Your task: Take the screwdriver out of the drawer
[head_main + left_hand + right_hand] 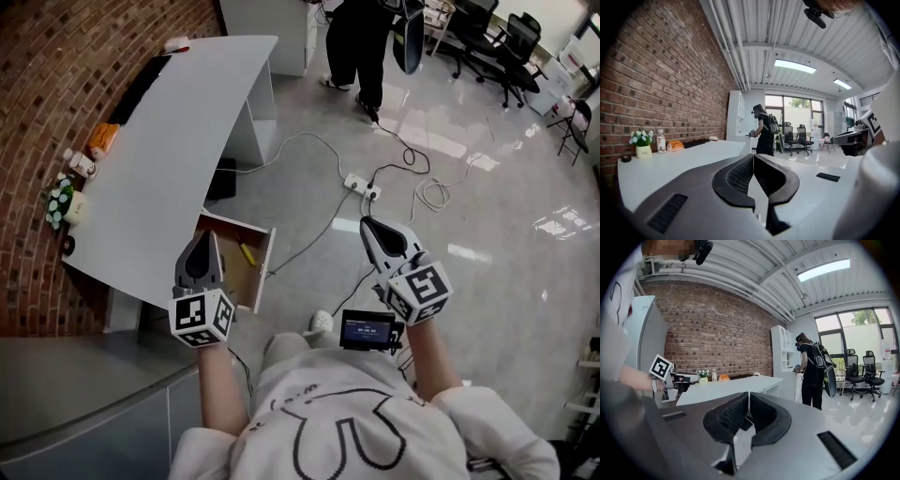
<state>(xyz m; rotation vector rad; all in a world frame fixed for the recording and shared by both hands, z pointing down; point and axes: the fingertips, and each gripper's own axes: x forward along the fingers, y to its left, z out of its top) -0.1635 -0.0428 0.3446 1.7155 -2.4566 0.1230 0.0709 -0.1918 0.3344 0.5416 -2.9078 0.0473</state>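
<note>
Under the worktop (178,131), the drawer (263,274) holds a yellow-handled screwdriver (247,253), likely light, rigid, best pinched by its handle; left hand-held gripper (209,237) and right hand-held gripper (367,224) are pressed together.

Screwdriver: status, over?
Left gripper shut, empty; right gripper shut, empty. Screwdriver lying in open drawer, untouched. Nothing blocking it.

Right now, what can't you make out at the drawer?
Drawer: head view, left gripper covers its left side.
Screwdriver: head view, too small to tell the tip; neither gripper view shows it.
</note>
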